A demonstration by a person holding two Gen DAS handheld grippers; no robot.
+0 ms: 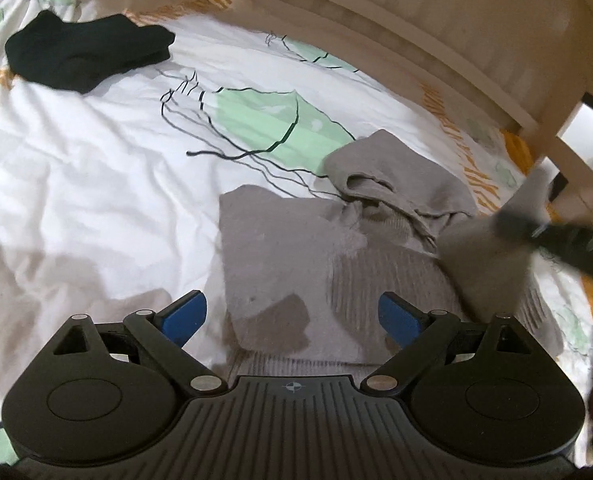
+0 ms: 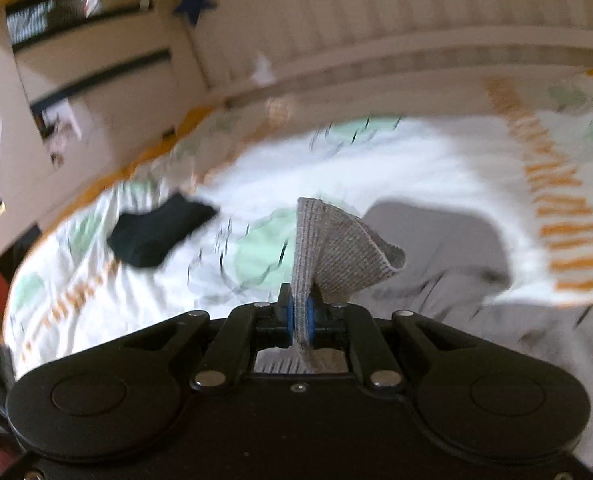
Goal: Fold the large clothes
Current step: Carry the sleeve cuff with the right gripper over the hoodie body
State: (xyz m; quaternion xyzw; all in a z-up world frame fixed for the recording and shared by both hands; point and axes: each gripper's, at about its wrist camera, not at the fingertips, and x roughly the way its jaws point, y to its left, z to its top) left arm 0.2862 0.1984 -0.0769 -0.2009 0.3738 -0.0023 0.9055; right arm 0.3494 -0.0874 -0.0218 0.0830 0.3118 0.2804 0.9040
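Sweater: while we looked at it, the grey sweater (image 1: 336, 248) lay partly folded on the bed cover (image 1: 76, 168), its collar turned toward the headboard (image 1: 436, 28).
Right gripper: our right gripper (image 2: 301, 316) was clamped tight on a ribbed edge of the sweater, which stood up from its jaws as a loose flap.
Left gripper: our left gripper (image 1: 292, 316) hung over the near side of the sweater with its jaws wide apart, holding nothing.
Other clothing: a black garment (image 1: 84, 54) sat well apart from the sweater, nearer the headboard.
Risk, slipping: we judged the pinch to catch only a narrow strip, so a quick pull could tug the knit free.
Risk, dragging: with nothing pinning the sweater down, we judged the carried edge might drag the body along and spoil the fold.
Risk, bunching: we judged the loose collar beside the fold could crumple under the flap.
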